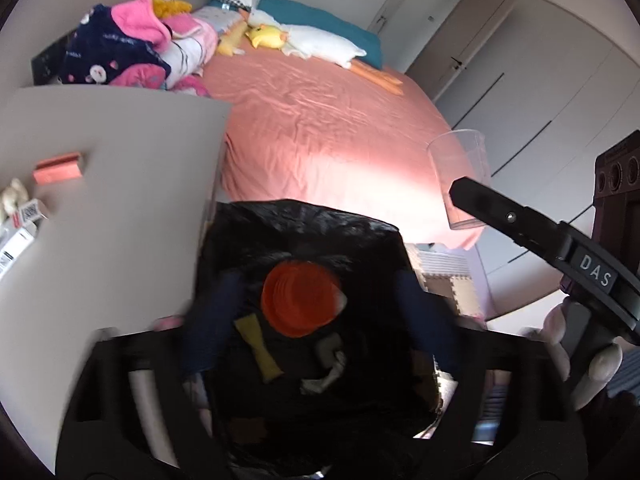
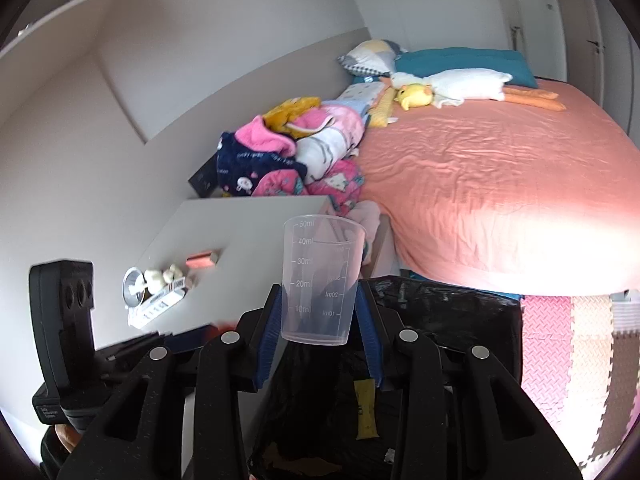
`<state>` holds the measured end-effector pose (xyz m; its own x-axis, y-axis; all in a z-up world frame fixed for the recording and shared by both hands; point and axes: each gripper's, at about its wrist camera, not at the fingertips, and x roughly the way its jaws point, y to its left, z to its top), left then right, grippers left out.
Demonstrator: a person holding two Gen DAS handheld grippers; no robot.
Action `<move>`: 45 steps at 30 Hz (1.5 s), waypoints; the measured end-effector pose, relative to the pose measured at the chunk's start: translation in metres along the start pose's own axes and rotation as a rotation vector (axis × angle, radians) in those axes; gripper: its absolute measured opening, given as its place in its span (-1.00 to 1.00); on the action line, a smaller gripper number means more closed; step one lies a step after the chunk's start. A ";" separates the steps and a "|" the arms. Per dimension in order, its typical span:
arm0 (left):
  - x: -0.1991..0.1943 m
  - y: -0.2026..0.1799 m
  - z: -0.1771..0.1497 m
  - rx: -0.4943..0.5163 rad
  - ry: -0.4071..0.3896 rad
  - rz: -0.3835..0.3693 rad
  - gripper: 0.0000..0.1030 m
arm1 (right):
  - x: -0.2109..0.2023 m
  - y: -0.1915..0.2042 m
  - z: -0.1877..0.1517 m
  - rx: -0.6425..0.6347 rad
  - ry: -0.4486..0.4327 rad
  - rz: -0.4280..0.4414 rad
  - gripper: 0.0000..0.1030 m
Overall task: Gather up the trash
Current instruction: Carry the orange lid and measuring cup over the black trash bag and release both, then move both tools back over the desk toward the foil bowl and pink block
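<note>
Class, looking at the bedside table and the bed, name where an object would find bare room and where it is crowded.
Free: the table between the pink block and bed; the sheet's middle. Crowded: the table's near-left corner with small clutter; the clothes pile.

the open mouth of the black trash bag (image 1: 304, 224) is free from above, only an orange piece (image 1: 300, 300) and a yellow wrapper (image 1: 258, 350) lie inside. the grey table (image 1: 112, 208) stands just beside it on one side, the bed (image 1: 320, 128) close behind it. the measuring cup (image 2: 320, 280) hangs between the right gripper (image 2: 318, 340) pads over the opening.
</note>
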<state>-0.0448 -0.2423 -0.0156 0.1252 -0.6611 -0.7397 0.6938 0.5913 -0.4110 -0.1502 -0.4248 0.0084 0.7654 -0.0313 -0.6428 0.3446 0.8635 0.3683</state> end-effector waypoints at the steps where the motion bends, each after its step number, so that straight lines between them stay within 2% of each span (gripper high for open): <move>1: -0.001 -0.002 -0.001 -0.001 -0.018 0.001 0.87 | -0.006 -0.005 0.000 0.016 -0.030 -0.029 0.36; 5: 0.002 -0.006 0.000 0.005 -0.010 0.009 0.87 | -0.013 -0.015 0.000 0.035 -0.055 -0.061 0.37; 14: -0.001 -0.006 -0.002 0.013 -0.013 0.019 0.87 | -0.011 -0.018 0.001 0.036 -0.045 -0.048 0.37; 23: -0.011 0.010 -0.005 -0.017 -0.031 0.049 0.87 | 0.001 0.003 0.000 -0.009 -0.015 -0.017 0.37; 45: -0.059 0.082 -0.027 -0.188 -0.119 0.172 0.87 | 0.055 0.090 -0.010 -0.172 0.102 0.106 0.37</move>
<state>-0.0142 -0.1420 -0.0202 0.3201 -0.5868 -0.7437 0.5125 0.7675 -0.3850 -0.0829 -0.3436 -0.0005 0.7303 0.1082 -0.6746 0.1605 0.9326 0.3233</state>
